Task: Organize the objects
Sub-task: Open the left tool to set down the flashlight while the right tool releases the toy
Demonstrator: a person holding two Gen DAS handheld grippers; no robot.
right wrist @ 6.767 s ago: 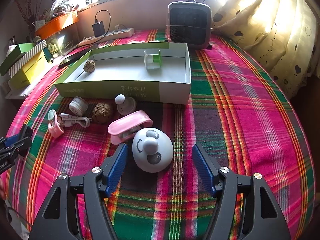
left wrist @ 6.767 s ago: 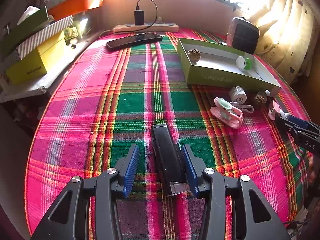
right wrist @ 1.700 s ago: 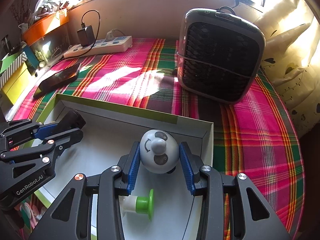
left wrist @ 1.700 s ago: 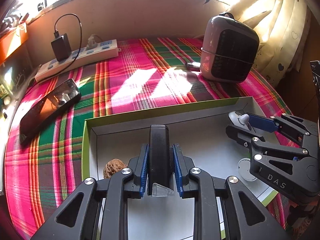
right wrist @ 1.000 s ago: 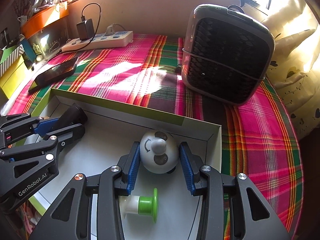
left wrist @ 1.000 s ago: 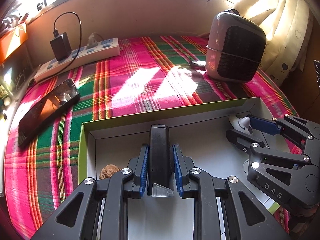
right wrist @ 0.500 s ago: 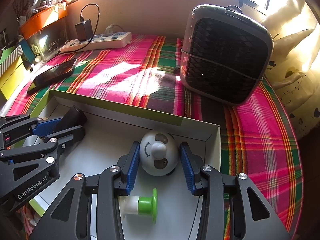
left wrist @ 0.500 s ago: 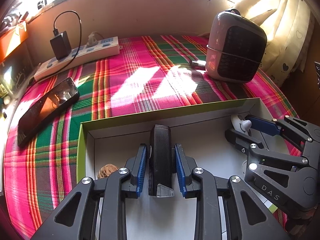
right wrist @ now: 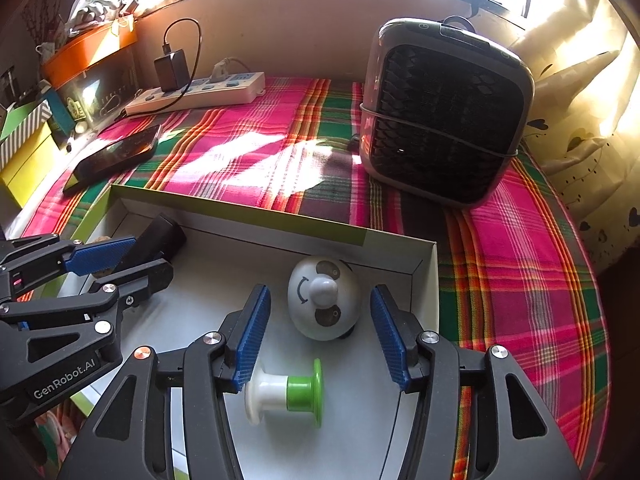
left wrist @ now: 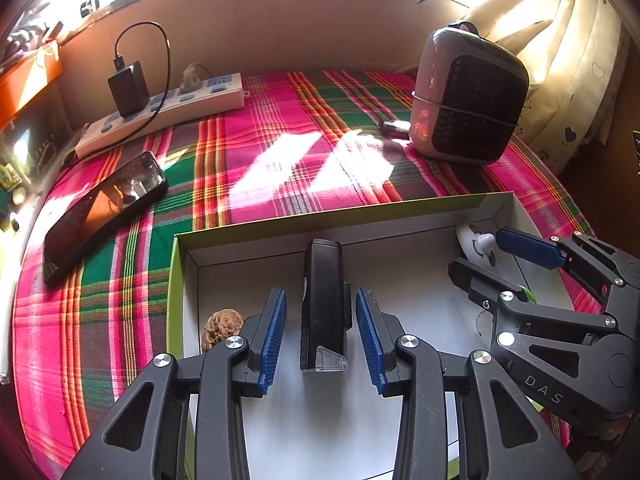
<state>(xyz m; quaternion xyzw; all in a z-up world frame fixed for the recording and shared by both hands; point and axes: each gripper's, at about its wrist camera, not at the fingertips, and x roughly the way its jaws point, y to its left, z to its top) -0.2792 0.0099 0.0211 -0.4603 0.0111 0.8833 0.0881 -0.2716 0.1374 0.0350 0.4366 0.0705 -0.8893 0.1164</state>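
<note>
Change: both grippers' jaws have just been opening; earlier their pads were pressing on the objects, and now gaps are showing.
Left gripper (left wrist: 321, 332): standing partly open at lower centre, holding nothing.
Black device (left wrist: 324, 304): resting in the box (left wrist: 280, 226), lying between the left pads, touching neither.
Right gripper (right wrist: 320, 336): standing wide at lower centre, gripping nothing.
Panda toy (right wrist: 323, 303): sitting in the box's far right corner, between the right pads, clear of both.
</note>
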